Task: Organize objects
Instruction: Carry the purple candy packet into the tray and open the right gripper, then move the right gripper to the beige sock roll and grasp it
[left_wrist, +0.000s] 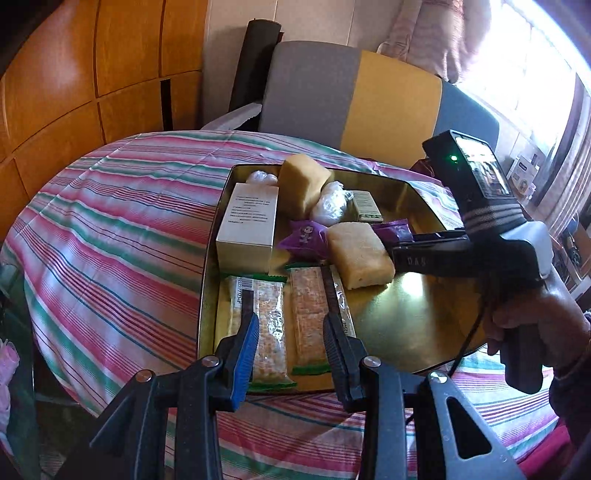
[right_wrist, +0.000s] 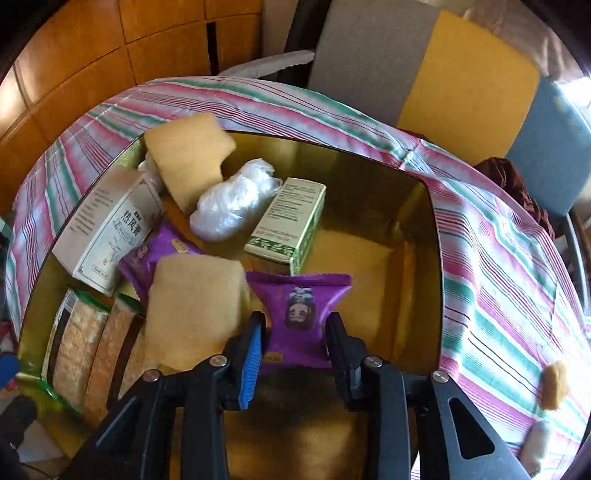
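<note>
Purple snack packet (right_wrist: 300, 314) sits between the right gripper's (right_wrist: 295, 332) parted jaws; left gripper (left_wrist: 290, 334) jaws empty, apart over the gold tin (left_wrist: 413, 314).

A round table (left_wrist: 110, 229) draped in a pink, green and white striped cloth (right_wrist: 498, 266) carries a shallow gold tray (left_wrist: 417, 325), which sits toward the side nearest the chair. Beside the tray's right edge, two small items lie directly on the cloth: a tan nugget-like piece (right_wrist: 554, 384) and a pale roll (right_wrist: 535, 443).
</note>
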